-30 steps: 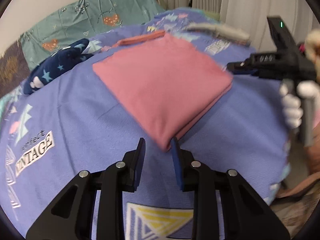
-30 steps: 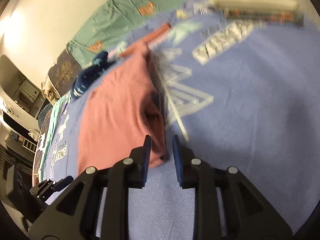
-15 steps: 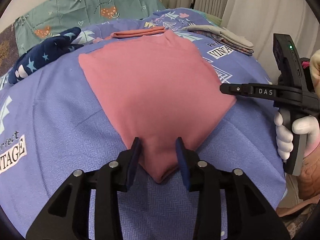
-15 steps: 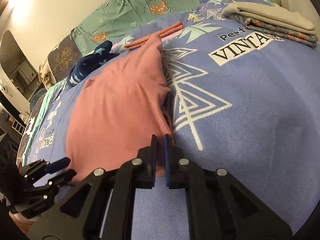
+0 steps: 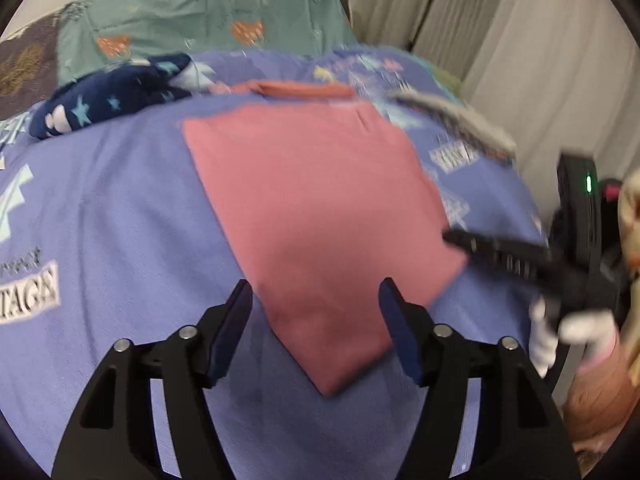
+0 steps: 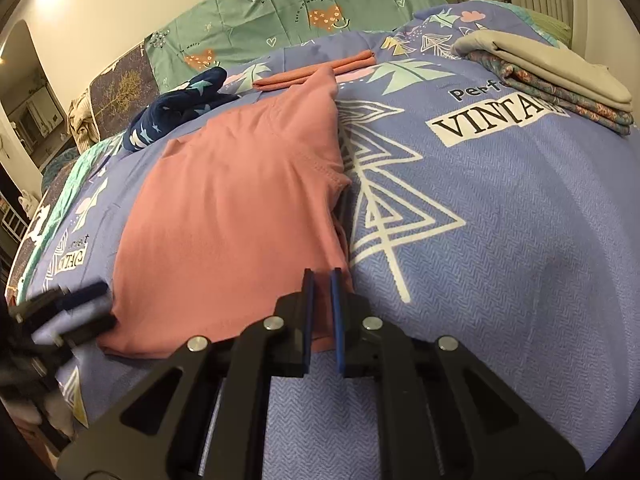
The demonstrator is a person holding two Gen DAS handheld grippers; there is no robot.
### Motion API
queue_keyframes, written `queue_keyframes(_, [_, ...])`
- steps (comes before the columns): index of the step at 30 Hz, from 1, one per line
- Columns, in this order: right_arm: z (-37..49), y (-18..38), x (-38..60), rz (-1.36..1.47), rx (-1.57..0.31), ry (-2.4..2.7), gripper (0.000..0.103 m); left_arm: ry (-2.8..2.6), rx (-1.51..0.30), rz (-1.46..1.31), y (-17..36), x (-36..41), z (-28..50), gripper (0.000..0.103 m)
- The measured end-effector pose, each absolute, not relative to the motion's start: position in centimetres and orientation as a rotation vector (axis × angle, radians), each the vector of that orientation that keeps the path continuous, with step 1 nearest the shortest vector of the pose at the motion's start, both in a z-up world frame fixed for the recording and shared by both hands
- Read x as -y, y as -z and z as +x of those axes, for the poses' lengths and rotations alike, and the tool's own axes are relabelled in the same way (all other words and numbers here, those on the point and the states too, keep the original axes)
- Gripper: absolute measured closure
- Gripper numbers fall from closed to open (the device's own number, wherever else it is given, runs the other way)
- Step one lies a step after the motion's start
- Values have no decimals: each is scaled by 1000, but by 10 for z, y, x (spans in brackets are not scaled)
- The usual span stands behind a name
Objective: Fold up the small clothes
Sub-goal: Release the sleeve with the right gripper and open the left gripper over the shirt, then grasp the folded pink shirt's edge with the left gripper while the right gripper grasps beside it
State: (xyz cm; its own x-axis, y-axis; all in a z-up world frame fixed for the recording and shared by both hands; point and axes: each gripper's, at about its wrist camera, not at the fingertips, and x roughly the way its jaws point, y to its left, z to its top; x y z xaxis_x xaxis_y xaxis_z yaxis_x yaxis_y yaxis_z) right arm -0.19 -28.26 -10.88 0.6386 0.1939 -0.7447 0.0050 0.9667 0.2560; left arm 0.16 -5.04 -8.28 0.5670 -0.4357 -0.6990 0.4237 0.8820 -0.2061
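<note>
A pink garment (image 5: 320, 200) (image 6: 232, 216) lies folded flat on the blue bedspread (image 5: 120, 220) (image 6: 500, 240). My left gripper (image 5: 315, 284) is at its near corner. Its jaws are wide and opening, with the corner lying between them untouched. My right gripper (image 6: 322, 270) is at the other near corner. Its jaws are a narrow slit apart and opening, and flat pink cloth shows through the gap. In the left wrist view the right gripper (image 5: 452, 236) is a blur at the cloth's right corner. The left gripper (image 6: 104, 305) shows at the left of the right wrist view.
A navy star-print garment (image 5: 112, 100) (image 6: 176, 112) lies crumpled behind the pink one. A folded orange piece (image 5: 296, 89) (image 6: 320, 70) is beyond it. Grey and patterned folded clothes (image 6: 552, 72) are stacked at the far right. A green pillow (image 5: 200, 20) lines the headboard, and a gloved hand (image 5: 560, 332) is at the bed's right edge.
The left jaws have spread wide and let the pink corner lie on the bed. The right jaws closed to a slit on the other corner, then parted slightly. Both grippers came lower.
</note>
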Motion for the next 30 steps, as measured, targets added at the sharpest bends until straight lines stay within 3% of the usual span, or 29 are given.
queue_keyframes(6, [-2, 109, 282, 241, -873, -109, 94, 454, -813, 86, 84, 61, 21, 32])
queue_keyframes(8, [-2, 109, 282, 239, -873, -109, 94, 448, -909, 110, 106, 67, 30, 22])
queue_keyframes(10, [-2, 109, 282, 236, -873, -108, 94, 449, -904, 96, 113, 68, 31, 18])
queue_keyframes(15, [-5, 101, 283, 220, -868, -121, 93, 468, -909, 64, 109, 61, 32, 18])
queue_keyframes(20, [6, 56, 292, 204, -746, -195, 91, 471, -911, 20, 111, 55, 37, 18])
queue_keyframes(23, [37, 46, 288, 135, -726, -238, 91, 481, -909, 24, 113, 57, 37, 14])
queue_keyframes(30, [129, 92, 274, 18, -892, -218, 89, 477, -896, 21, 112, 55, 35, 13])
